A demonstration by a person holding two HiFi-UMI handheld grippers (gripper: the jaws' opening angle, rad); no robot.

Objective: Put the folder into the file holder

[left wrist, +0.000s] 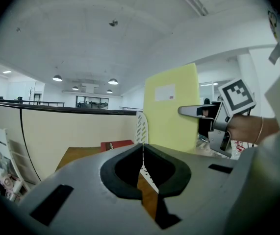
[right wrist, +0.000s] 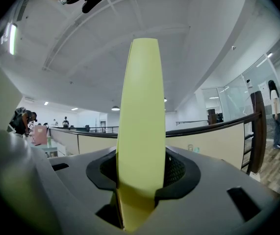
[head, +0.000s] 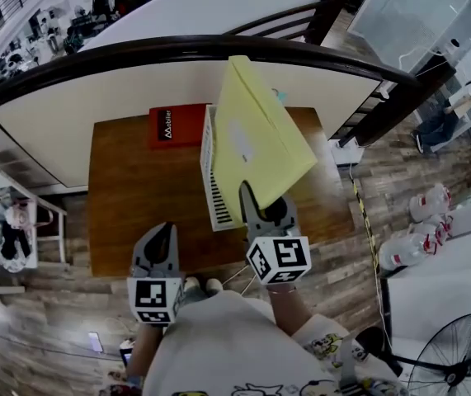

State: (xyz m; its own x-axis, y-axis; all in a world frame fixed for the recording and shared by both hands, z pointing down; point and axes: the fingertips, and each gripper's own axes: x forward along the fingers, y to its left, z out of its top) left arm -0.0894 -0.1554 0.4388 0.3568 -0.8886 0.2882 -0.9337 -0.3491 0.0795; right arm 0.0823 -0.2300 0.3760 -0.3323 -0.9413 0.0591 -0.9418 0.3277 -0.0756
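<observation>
Matt yellow paper folder (head: 260, 130), white slotted plastic file holder (head: 209, 159), smooth wooden table (head: 136, 192)

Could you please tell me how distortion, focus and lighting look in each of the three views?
Head view: fisheye bends the railing into an arc; the folder is sharp and evenly lit. Left gripper view: black vignette at the corners, ceiling lamps as bright spots. Right gripper view: the folder fills the centre, slightly soft, with glare from a light strip at upper left.

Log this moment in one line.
right gripper: shut on yellow folder | yellow folder: aloft by white file holder, not yet in | left gripper: jaws together, empty
</observation>
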